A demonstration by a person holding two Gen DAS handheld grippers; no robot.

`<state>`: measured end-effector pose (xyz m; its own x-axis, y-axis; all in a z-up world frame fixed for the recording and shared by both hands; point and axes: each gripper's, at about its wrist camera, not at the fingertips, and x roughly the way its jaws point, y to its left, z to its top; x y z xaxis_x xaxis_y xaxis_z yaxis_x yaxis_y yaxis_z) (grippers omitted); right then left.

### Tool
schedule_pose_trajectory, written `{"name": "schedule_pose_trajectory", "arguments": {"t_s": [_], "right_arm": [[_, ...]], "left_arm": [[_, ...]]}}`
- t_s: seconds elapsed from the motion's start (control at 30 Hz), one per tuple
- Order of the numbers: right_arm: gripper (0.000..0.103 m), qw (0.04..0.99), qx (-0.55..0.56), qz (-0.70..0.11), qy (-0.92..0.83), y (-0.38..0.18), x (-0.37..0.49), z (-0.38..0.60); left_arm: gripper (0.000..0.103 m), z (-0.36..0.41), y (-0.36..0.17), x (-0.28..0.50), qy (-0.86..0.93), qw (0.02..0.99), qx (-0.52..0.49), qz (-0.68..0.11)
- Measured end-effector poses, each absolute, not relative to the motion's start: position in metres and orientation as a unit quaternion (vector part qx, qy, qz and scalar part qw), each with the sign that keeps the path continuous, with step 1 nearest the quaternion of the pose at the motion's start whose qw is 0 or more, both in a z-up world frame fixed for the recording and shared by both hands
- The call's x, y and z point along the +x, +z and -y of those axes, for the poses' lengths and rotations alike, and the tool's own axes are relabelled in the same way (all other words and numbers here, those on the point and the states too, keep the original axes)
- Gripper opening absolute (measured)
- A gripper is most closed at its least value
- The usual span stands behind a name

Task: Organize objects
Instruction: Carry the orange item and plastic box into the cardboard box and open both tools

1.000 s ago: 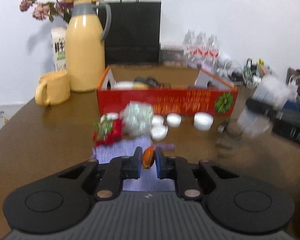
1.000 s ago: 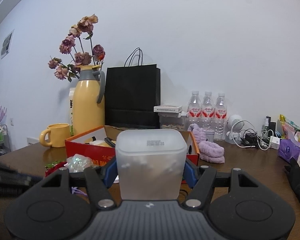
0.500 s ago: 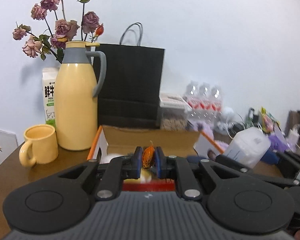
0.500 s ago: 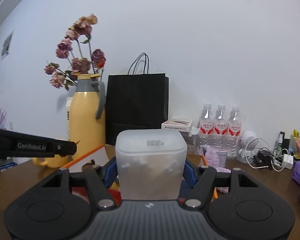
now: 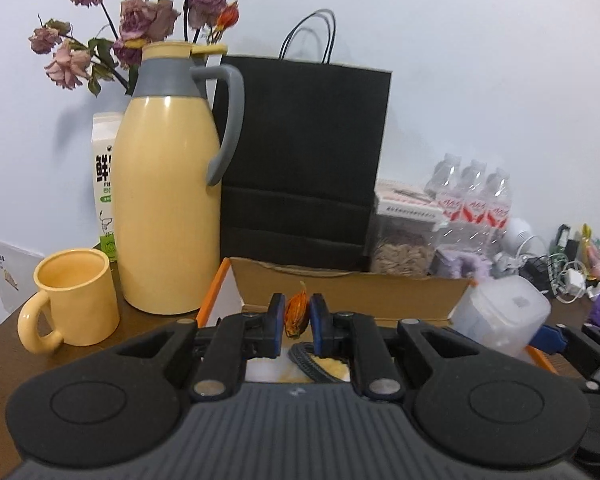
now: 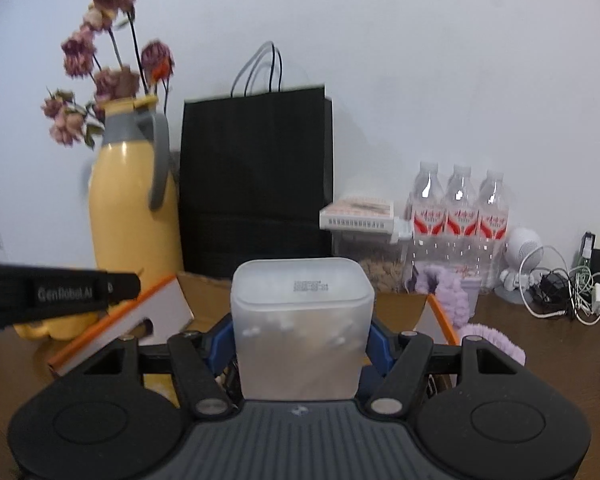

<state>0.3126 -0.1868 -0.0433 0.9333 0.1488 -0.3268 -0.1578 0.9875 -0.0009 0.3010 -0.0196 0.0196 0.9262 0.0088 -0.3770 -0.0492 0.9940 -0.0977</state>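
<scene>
My left gripper is shut on a small orange wrapped candy, held over the open cardboard box with orange edges. A dark cable and something yellow lie in the box below it. My right gripper is shut on a frosted white plastic container, held above the same box. In the left wrist view that container shows at the right over the box's rim. In the right wrist view the left gripper's black body reaches in from the left edge.
A yellow thermos jug and yellow mug stand left of the box, with dried flowers and a milk carton behind. A black paper bag, water bottles, a seed jar, purple fluffy cloth and tangled cables line the back.
Both grippers moved forward and slightly up, from the table in front of the red box to over its open top. The jug and bag loom larger. Both grips are unchanged.
</scene>
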Motion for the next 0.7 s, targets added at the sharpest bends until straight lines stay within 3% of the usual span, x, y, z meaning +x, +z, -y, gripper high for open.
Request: {"name": "schedule_pose_trajectory", "arguments": {"t_s": [0.17, 0.2, 0.23, 0.27, 0.3, 0.33, 0.7], "right_arm": [[0.065, 0.977, -0.029, -0.195, 0.083, -0.051, 0.322, 0.185], [0.065, 0.975, -0.032, -0.201, 0.083, -0.053, 0.324, 0.185], [0.072, 0.974, -0.035, -0.210, 0.081, -0.055, 0.326, 0.184], [0.082, 0.972, -0.041, -0.216, 0.078, -0.057, 0.327, 0.182], [0.102, 0.971, -0.046, -0.221, 0.075, -0.058, 0.328, 0.181], [0.103, 0.971, -0.047, -0.221, 0.073, -0.059, 0.328, 0.181], [0.103, 0.975, -0.037, -0.208, 0.067, -0.052, 0.322, 0.186]], "left_arm": [[0.014, 0.019, 0.010, 0.309, 0.020, 0.978, -0.043, -0.205], [0.023, 0.019, 0.009, 0.310, 0.024, 0.977, -0.043, -0.207], [0.034, 0.018, 0.008, 0.311, 0.030, 0.977, -0.045, -0.207], [0.064, 0.017, 0.007, 0.311, 0.035, 0.977, -0.047, -0.207], [0.091, 0.016, 0.007, 0.311, 0.042, 0.977, -0.049, -0.202], [0.101, 0.014, 0.008, 0.309, 0.048, 0.979, -0.050, -0.194], [0.103, 0.014, 0.009, 0.307, 0.062, 0.979, -0.052, -0.187]]}}
